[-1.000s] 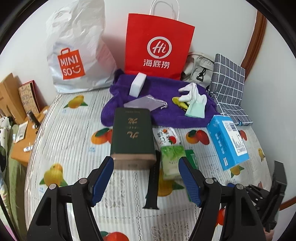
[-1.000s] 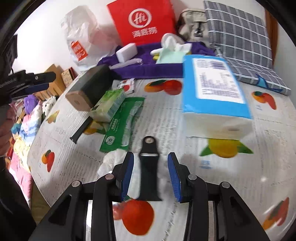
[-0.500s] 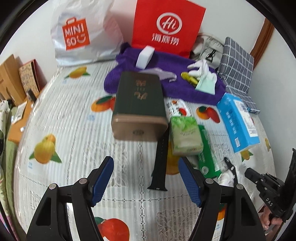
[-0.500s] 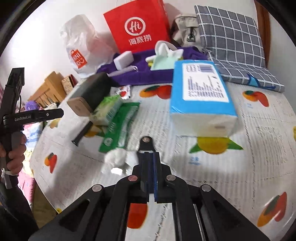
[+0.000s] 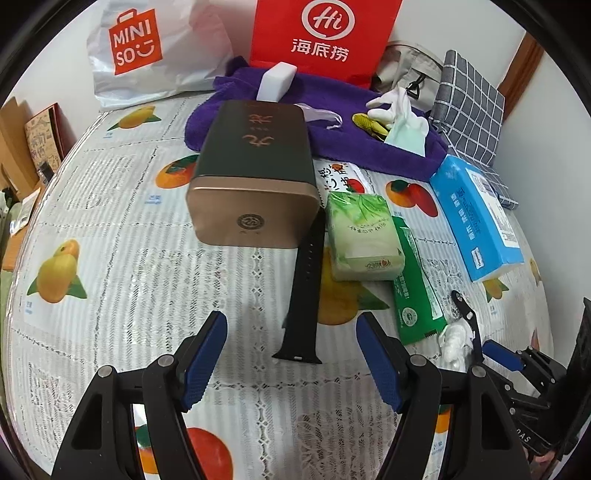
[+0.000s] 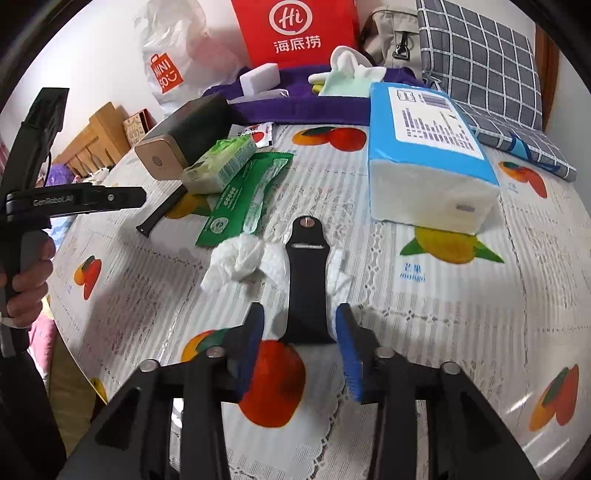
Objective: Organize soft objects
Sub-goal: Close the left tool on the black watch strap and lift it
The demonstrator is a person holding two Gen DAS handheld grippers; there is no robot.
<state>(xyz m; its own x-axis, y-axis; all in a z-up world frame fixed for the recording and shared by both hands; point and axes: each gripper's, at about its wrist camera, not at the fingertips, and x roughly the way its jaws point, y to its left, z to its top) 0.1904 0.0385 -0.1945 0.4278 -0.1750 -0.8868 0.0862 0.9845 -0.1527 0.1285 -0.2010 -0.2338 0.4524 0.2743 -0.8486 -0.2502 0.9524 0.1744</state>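
My right gripper (image 6: 300, 317) hangs low over the table with its jaws opening. A short black strap piece (image 6: 306, 288) lies between them on a crumpled white tissue (image 6: 240, 258), and the pads do not press on it. My left gripper (image 5: 291, 332) is open, with the near end of a long black strap (image 5: 304, 288) on the cloth between its fingertips, untouched. Beyond the long strap lie a green tissue pack (image 5: 364, 236), a green wrapper (image 5: 415, 295) and a blue tissue pack (image 5: 476, 218). At the back, a purple towel (image 5: 369, 147) holds a white sponge (image 5: 277, 83) and gloves (image 5: 391, 107).
A dark tin box with a gold end (image 5: 255, 177) lies left of the long strap. A red paper bag (image 5: 325, 33), a white plastic bag (image 5: 147, 48) and a checked cushion (image 6: 480, 62) line the back. A hand (image 6: 26, 273) holds the left gripper at the table's left edge.
The right gripper closed on the short strap and has opened again, leaving the strap lying on the tissue. The left gripper has sunk towards the table, nearer the long strap.
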